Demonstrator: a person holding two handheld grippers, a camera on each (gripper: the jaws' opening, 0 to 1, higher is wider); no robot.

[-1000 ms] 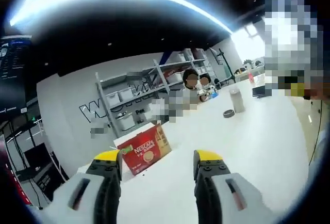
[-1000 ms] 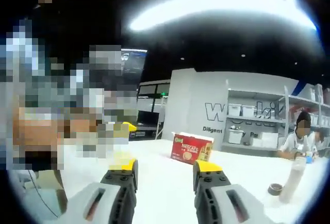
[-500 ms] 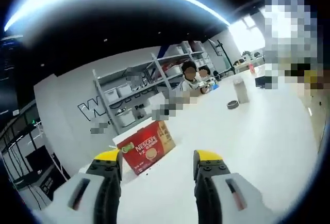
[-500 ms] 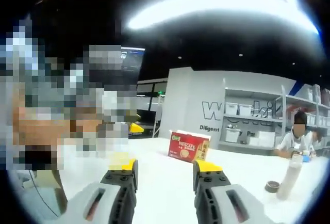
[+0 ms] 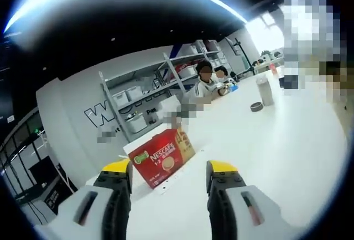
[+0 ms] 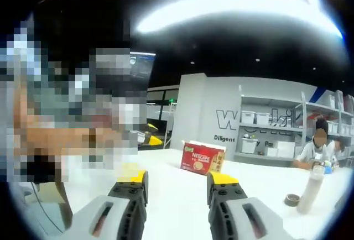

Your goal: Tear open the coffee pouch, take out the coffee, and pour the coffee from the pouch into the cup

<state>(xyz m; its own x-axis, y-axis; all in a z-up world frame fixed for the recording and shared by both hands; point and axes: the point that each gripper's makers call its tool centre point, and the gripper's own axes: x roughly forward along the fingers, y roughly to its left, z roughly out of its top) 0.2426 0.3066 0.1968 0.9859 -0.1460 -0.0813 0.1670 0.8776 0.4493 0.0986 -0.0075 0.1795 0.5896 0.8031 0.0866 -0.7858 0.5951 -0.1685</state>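
Hovering both tools wide apart and empty over the white surface [image 5: 287, 157].
Your left tool [image 5: 168, 175] and right tool [image 6: 176, 183] hold nothing; the red coffee box [image 5: 163, 157] stands ahead near the far edge. Rush in and you could knock it over.

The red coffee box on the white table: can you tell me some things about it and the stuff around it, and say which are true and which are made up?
1. The red coffee box stands on the white table. True.
2. The left gripper is squeezing the box. False: its jaws are apart with nothing between them, and the box sits beyond them.
3. A tall pale stack of cups stands next to a small dark roll. True.
4. The right gripper holds a coffee pouch. False: its jaws are open and empty.
5. Shelves with white bins stand behind the table. True.
6. The box is blue. False: it is red.
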